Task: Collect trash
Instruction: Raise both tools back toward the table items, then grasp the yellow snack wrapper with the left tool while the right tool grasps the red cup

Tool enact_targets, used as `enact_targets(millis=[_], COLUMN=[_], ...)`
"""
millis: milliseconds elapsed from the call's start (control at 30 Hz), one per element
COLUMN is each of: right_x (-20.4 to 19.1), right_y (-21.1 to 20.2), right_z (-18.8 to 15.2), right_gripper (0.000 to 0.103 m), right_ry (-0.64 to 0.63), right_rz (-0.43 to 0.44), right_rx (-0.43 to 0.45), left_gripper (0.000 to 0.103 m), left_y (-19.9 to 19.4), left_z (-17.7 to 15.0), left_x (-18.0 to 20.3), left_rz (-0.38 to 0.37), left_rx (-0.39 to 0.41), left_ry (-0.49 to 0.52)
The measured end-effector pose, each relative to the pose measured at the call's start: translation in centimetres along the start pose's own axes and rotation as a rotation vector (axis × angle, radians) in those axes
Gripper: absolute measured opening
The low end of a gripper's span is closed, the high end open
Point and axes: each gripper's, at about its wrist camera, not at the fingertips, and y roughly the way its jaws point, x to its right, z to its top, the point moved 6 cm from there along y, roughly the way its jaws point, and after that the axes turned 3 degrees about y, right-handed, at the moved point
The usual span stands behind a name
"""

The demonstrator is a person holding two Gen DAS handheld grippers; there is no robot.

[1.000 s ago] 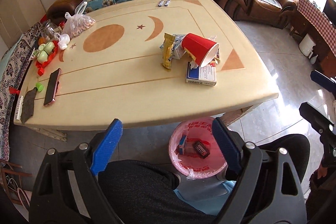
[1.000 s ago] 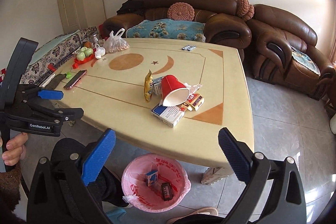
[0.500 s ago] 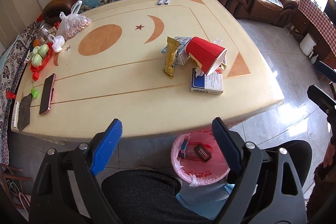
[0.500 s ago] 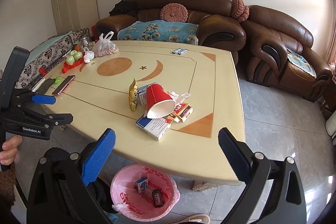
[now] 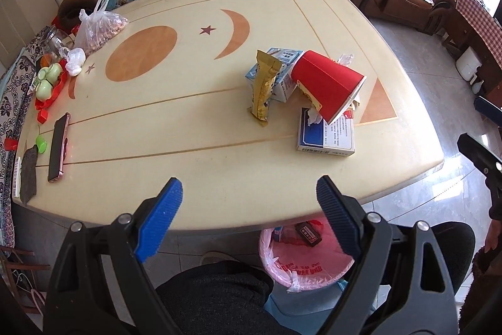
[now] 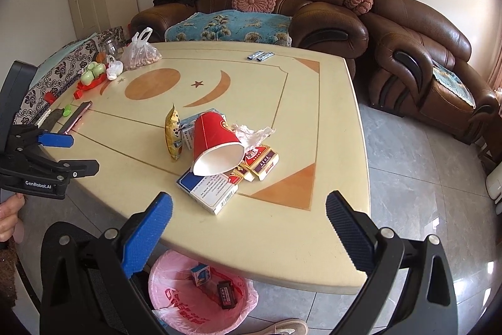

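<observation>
Trash heap near worktop (image 5: 194,165) right end: red paper cup (image 5: 326,88) tipped over blue-white box (image 5: 326,135), gold wrapper (image 6: 173,136), small packets (image 6: 262,160), crumpled tissue (image 6: 251,134). Pink-lined bin (image 6: 175,297) on floor below the edge, two small boxes inside. Left gripper (image 5: 249,198) and right gripper (image 6: 249,208): fingers spread wide, empty, above near edge.

Bright daylight, sharp, fisheye-bent edges

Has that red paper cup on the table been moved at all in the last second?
No. The red cup still lies tipped on the blue and white box, beside the yellow snack packet; only the cameras drifted closer to the table.
</observation>
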Motion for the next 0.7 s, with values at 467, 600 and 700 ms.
enact_targets(millis=[467, 600, 700], right_x=[1.1, 1.0, 0.7], right_y=[9.8, 12.0, 13.4], right_z=[0.6, 0.9, 1.2], right_gripper=[0.096, 0.096, 0.096], right_ry=[-0.009, -0.035, -0.047], right_rz=[0.065, 0.067, 0.083], right_rx=[-0.100, -0.113, -0.115], left_gripper=[0.085, 0.085, 0.085], left_y=[7.0, 8.7, 10.0], left_z=[5.0, 6.4, 7.1], left_x=[-0.9, -1.1, -1.2], left_rz=[-0.019, -0.011, -0.001], left_rx=[-0.034, -0.037, -0.042], left_ry=[-0.027, -0.020, -0.015])
